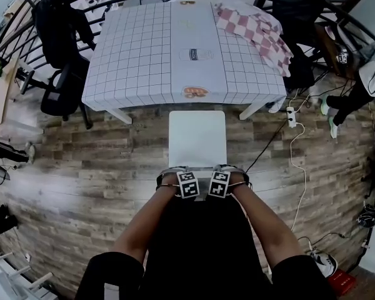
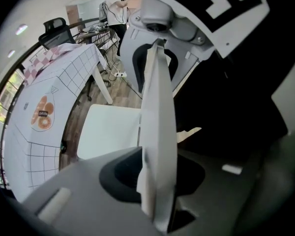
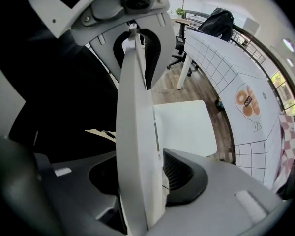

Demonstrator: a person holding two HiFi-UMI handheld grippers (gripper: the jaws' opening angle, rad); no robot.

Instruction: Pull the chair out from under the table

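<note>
Over the wood floor (image 1: 81, 161), the white chair (image 1: 197, 136) stands clear of the checked table (image 1: 137, 55). We see its backrest (image 2: 157, 112) between the parted jaws of left gripper (image 1: 181, 179) and right gripper (image 1: 224, 177), unclamped.

A wood-plank floor (image 1: 81, 167) runs under and in front of the table (image 1: 144, 61), which wears a grid-pattern cloth. Left of the table stands a black office chair (image 1: 62, 89) draped with a dark jacket (image 1: 59, 17); another black office chair (image 1: 297, 8) sits at its far right corner. A curved black railing (image 1: 350, 20) rings the table's far side. A power strip (image 1: 292, 116) lies by its right leg
</note>
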